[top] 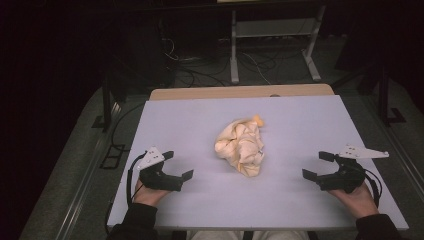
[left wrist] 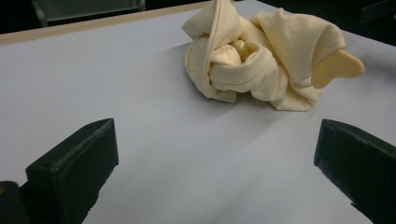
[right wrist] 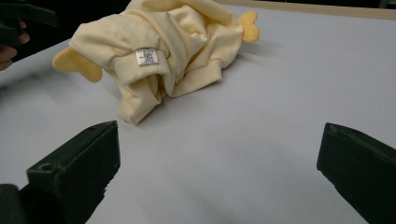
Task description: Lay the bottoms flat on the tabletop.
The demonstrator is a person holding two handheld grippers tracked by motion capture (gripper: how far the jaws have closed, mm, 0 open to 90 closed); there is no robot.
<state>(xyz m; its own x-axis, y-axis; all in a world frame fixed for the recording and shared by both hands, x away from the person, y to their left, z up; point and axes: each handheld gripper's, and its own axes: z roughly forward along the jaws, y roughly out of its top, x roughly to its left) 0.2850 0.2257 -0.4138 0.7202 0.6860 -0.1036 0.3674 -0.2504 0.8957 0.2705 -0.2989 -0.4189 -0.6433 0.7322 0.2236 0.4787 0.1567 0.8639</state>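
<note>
Your left tongs (top: 178,165) wide apart and holding nothing, right tongs (top: 315,165) same deal, crumpled pale yellow garment (top: 241,146) bunched mid tabletop (top: 200,125), sitting between your two hands, well apart from both

A pale yellow garment (top: 241,146) lies crumpled in a loose heap near the middle of the desk (top: 200,120), well away from every edge. Its folds twist together; a small white label (right wrist: 148,56) shows on a ribbed cuff.
</note>
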